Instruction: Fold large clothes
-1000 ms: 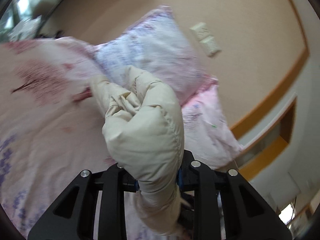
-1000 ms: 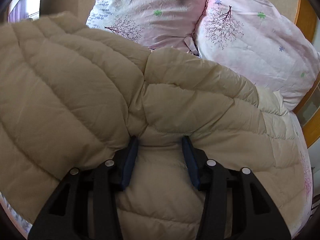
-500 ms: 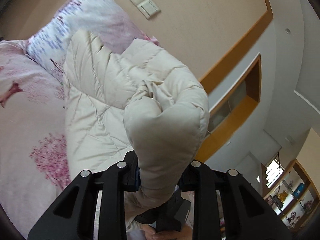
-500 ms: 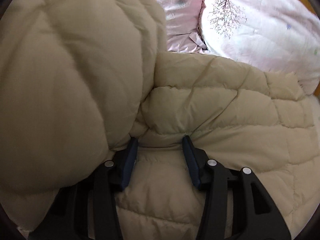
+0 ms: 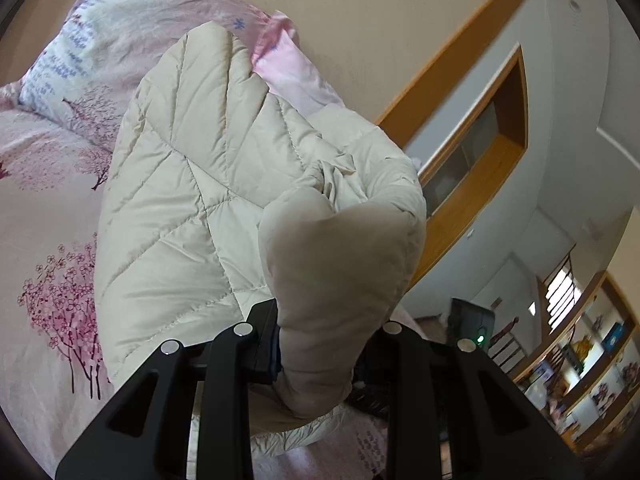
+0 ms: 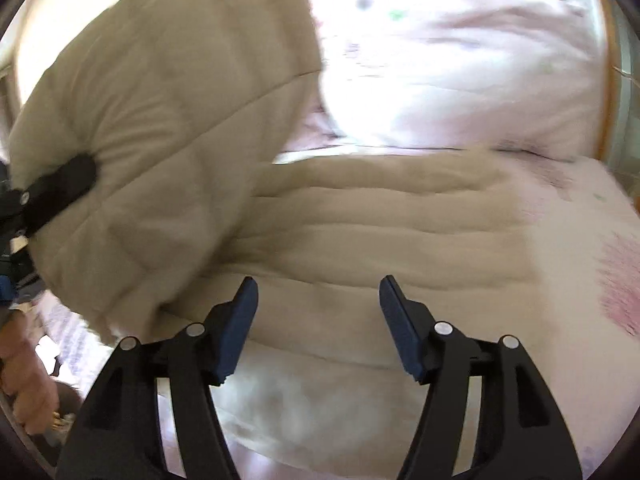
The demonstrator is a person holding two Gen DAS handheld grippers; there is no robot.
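A cream quilted down jacket (image 5: 192, 184) lies on a pink flowered bed. My left gripper (image 5: 320, 344) is shut on a bunched part of the jacket (image 5: 340, 256) and holds it raised above the bed. In the right wrist view the jacket (image 6: 360, 232) lies flat across the bed with a lifted flap (image 6: 160, 128) folding over from the left, and the left gripper's finger (image 6: 60, 188) shows clamped on that flap. My right gripper (image 6: 318, 300) is open and empty just above the jacket's near part.
Two pink flowered pillows (image 5: 120, 40) (image 6: 460, 68) lean at the head of the bed. The bedsheet (image 5: 44, 240) extends left. A wooden-trimmed wall and window (image 5: 480, 160) stand to the right, shelves (image 5: 580, 360) beyond. A person's hand (image 6: 28, 380) is at the lower left.
My right gripper has let go of the jacket and opened, drawing back. My left gripper has carried the held flap further over the flat part of the jacket.
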